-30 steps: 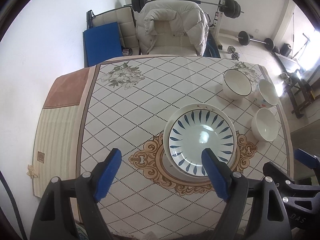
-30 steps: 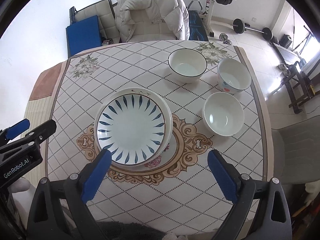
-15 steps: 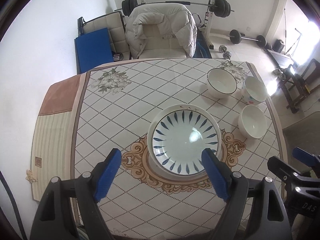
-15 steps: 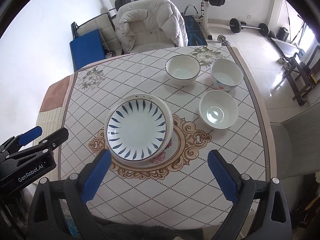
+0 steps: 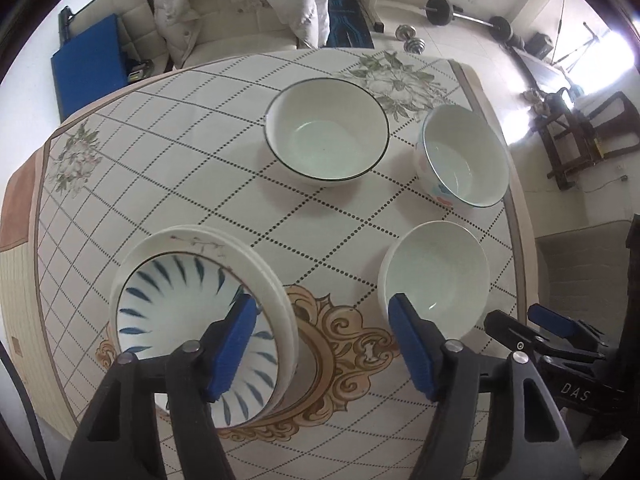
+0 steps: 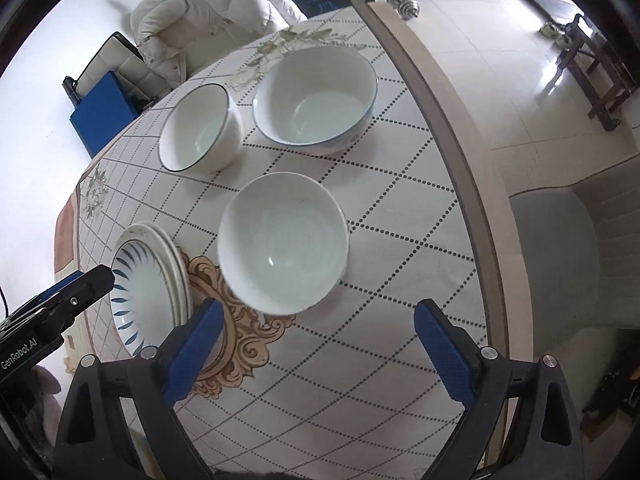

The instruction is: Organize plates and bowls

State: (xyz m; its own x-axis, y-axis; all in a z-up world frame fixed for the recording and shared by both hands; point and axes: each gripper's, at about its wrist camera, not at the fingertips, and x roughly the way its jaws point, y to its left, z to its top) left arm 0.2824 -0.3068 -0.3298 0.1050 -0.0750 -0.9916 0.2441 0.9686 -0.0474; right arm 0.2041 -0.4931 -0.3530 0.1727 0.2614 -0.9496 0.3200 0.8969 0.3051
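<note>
White plain bowl (image 6: 283, 247) now sits just ahead of the right gripper (image 6: 316, 348), which has swung in from over the plate stack (image 5: 200, 312) (plates done); both it and the left gripper (image 5: 322, 344) gape, empty.

three bowls (image 5: 327, 131) beside stacked plates (image 5: 192, 320)

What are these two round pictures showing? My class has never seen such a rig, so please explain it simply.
A person holds tongs in each hand, each with a wide-angle camera looking along its blue fingers. One picture is from the left tongs, the other from the right tongs. Both are open and hold nothing. On the patterned table sit a stack of plates and three bowls: a plain one nearest, a dark-rimmed one and a blue-rimmed one.
</note>
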